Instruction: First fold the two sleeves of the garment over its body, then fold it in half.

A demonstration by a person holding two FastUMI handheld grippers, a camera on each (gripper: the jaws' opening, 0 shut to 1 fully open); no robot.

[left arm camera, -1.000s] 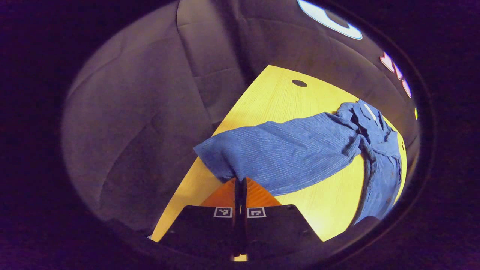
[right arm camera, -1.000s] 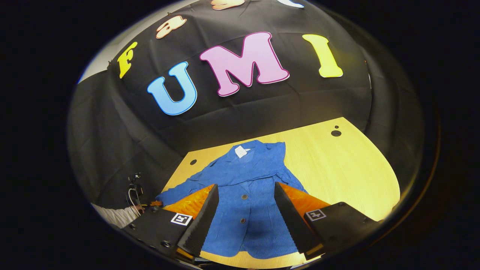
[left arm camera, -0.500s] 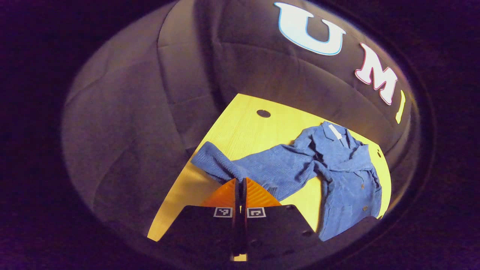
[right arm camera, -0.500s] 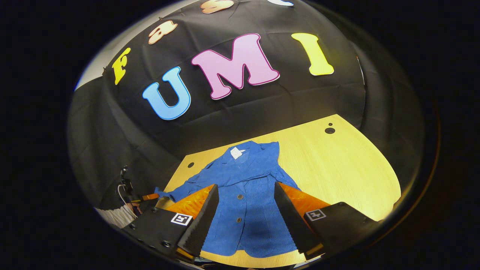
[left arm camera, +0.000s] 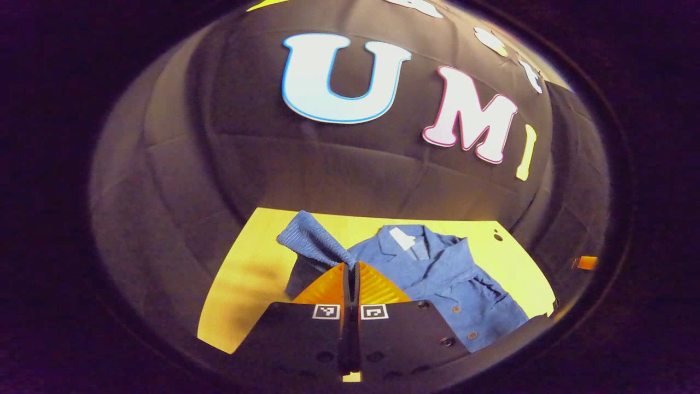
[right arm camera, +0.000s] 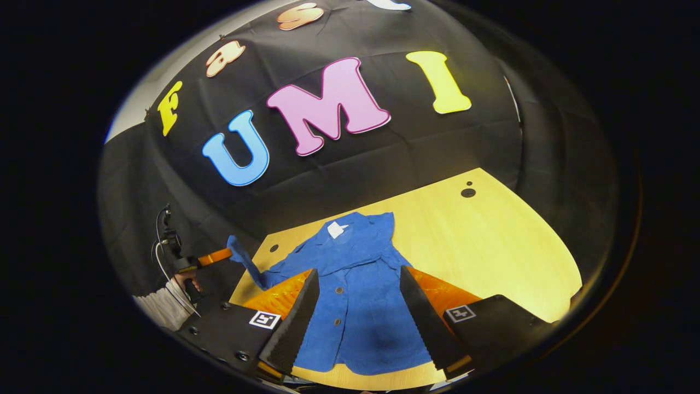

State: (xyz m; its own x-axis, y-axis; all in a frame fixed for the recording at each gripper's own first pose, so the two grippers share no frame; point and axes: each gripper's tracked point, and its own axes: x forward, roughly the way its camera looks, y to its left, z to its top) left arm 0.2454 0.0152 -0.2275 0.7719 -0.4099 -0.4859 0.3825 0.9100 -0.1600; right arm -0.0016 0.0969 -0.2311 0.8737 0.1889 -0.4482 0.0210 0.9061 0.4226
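Seemingly midway: the left tool pinches one raised sleeve of the garment (right tool spread, empty), halving undone.

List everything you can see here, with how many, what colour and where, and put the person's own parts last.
Jacket: one, blue, front up on the table, collar toward the wall.
Sleeve: one, blue, lifted off the table at the jacket's left side.
Table: one, light wood, with small dark holes.
Booth wall: black cloth behind the table.
Left hand-held gripper: one, shut on the sleeve's cuff.
Right hand-held gripper: one, open, above the jacket's body.
Hand: one, with a pale sleeve cuff, holding the left hand-held gripper.
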